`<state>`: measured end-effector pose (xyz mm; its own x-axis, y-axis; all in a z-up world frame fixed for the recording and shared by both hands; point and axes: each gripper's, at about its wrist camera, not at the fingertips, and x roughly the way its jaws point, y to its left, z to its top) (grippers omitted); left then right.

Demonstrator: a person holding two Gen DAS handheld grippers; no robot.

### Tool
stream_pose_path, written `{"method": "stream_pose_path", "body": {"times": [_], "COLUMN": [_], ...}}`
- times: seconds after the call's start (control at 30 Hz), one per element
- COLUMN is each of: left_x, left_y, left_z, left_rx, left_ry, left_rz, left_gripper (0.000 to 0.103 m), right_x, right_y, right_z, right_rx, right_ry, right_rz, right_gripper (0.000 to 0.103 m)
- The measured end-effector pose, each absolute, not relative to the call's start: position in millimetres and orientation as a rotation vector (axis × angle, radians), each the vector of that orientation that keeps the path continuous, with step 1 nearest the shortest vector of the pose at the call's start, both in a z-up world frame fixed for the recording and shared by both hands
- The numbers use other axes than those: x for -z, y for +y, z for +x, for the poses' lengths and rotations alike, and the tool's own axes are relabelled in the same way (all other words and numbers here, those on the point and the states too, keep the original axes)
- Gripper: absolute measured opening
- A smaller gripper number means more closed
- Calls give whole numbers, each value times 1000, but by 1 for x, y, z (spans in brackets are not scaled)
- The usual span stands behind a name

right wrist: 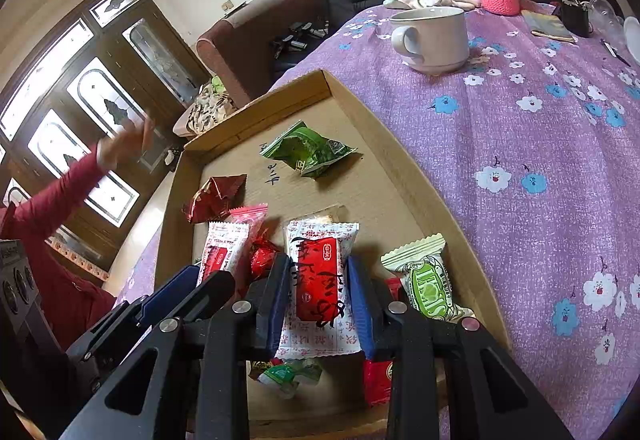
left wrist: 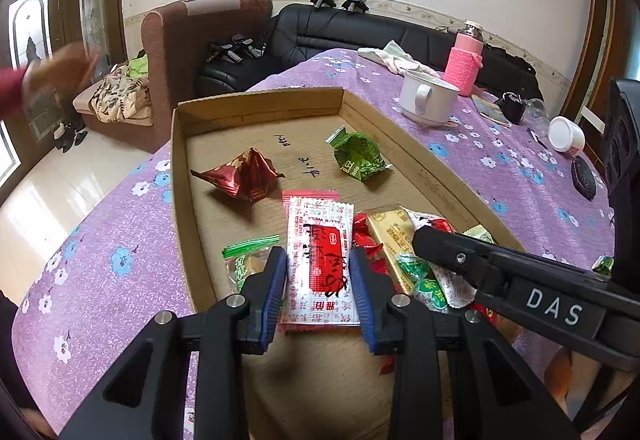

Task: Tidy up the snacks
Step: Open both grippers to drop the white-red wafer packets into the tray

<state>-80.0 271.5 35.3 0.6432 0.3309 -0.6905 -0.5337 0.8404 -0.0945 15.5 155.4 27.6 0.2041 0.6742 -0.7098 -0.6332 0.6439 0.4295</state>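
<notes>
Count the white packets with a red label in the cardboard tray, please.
2. One packet sits between the fingers of the right claw; the other is held by the left claw. More may be hidden under the pile.

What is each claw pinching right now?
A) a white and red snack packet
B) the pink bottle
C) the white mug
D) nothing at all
A: the left claw is shut on one white and red packet, and the right claw is shut on another white and red packet, both over the cardboard tray.
</notes>
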Motion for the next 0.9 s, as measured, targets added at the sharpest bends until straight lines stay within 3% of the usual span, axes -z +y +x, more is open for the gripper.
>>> {"method": "stream_pose_path", "body": {"times": [0.2,0.43,0.9], "left_x": [-34,-39,-45], "left_y": [272,273,277], "left_z": [-81,-90,-101], "left_rx": [-506,-506,-515], "left_ry": [718,671,621], "left_rz": [-305,-319,-344], "left_gripper": [32,51,51], "right_x": [-28,-33,-55], "right_y": [155,151,131], "right_z": [16,15,10], "right_rx": [-917,-926,-941], "right_ry": [1020,1015,986], "right_rz": [54,75,155], "right_gripper": [33,33,33]}}
